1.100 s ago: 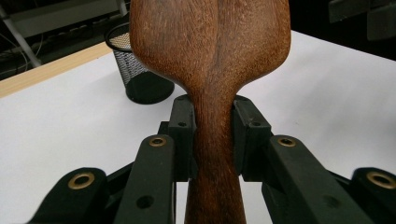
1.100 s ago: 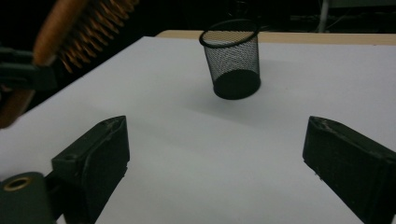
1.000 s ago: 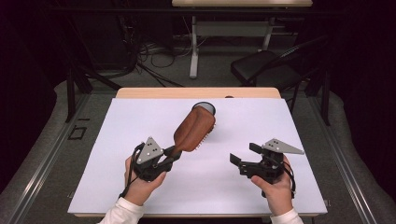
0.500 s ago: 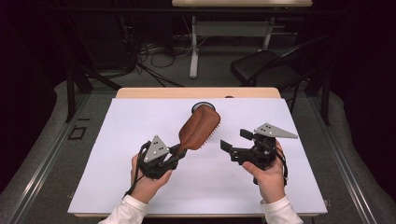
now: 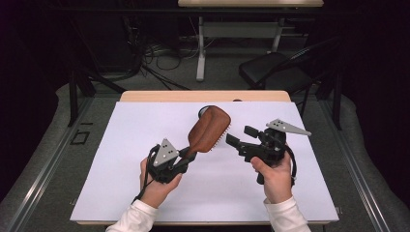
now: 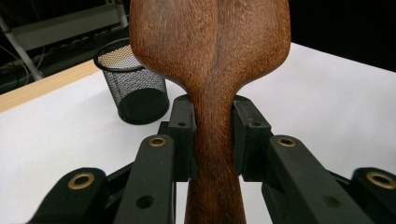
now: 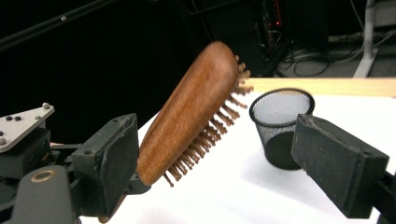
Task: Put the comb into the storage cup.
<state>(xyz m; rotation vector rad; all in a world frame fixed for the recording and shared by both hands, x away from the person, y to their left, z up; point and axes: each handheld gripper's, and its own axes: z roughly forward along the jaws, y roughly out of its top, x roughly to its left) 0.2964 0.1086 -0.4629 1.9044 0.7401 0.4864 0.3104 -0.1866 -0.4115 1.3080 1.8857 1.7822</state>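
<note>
The table [image 5: 145, 193], covered in a white sheet, is carrying a black mesh cup [image 6: 133, 84] at its far edge. The wooden hairbrush [image 5: 209, 129] is being held up off the sheet, its handle clamped in the left gripper [image 5: 186, 158], whose jaws are pinching the narrow neck from both sides in the left gripper view, with the paddle head rising beyond them. In the high view the head is tilting up and away toward the cup, bristles facing the person's right. The right gripper [image 5: 241, 137] is hovering just beside the bristle side with its jaws spread and nothing between the pads; they have just been closing a little.

What could go wrong, as I judge it: the brush is gripped only at the slim, smooth handle while the heavy head is sticking far out, so it could swivel or slip in the pinch. If the right gripper is closing on the head, its pads could catch the bristles rather than the wood and knock the brush askew, or the head could tip the light cup.

Compared with a second ago, the brush head is standing higher and steeper, the left hand is sitting closer in, and the right gripper is now raised and much nearer the brush, where earlier it was well apart near the table's right side.
</note>
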